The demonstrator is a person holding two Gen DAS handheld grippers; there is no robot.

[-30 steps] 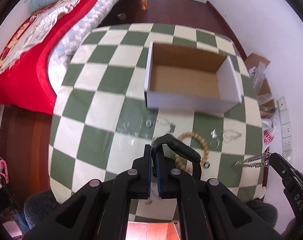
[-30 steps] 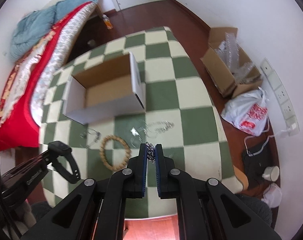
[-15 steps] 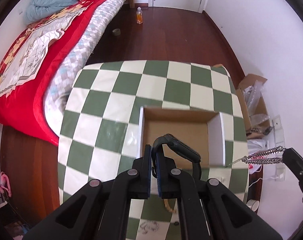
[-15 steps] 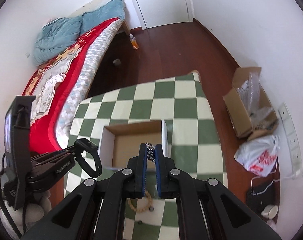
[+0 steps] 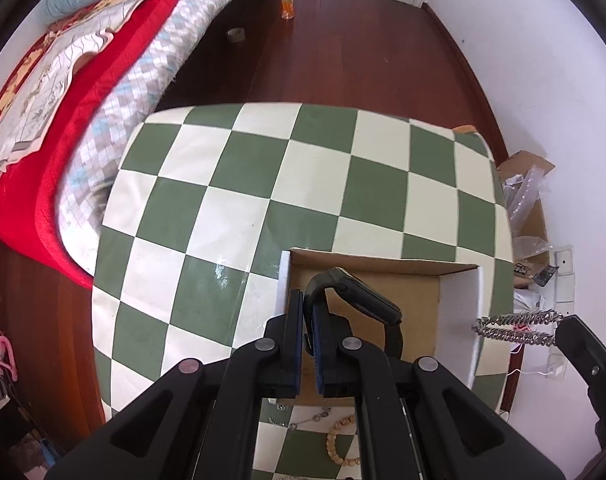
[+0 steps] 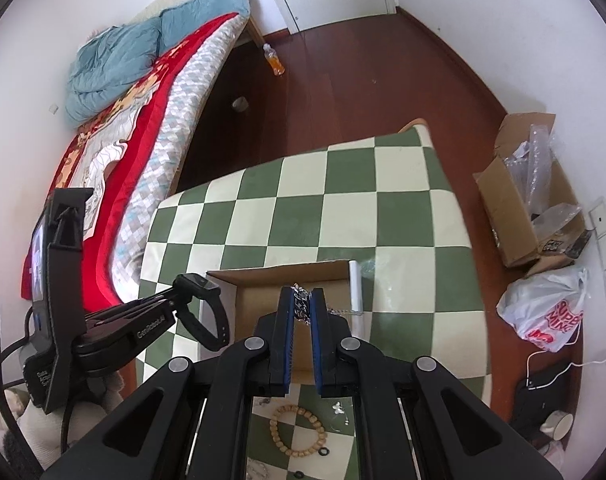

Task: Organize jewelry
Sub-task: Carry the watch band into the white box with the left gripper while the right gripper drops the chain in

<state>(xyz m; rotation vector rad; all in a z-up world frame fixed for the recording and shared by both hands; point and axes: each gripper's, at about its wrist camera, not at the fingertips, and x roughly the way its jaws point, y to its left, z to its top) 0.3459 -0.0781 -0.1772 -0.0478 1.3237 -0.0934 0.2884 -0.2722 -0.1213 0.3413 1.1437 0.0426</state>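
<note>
Overhead, rubbery black watch [image 5: 359, 300], steel chain [image 6: 301, 304].

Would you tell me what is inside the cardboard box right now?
The cardboard box shows only bare brown floor. The black watch and silver chain hang above it in closed grippers, which hide its near part.

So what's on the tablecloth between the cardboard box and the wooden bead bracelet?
In the left wrist view, a thin silver chain lies between the cardboard box and the wooden bead bracelet.
</note>
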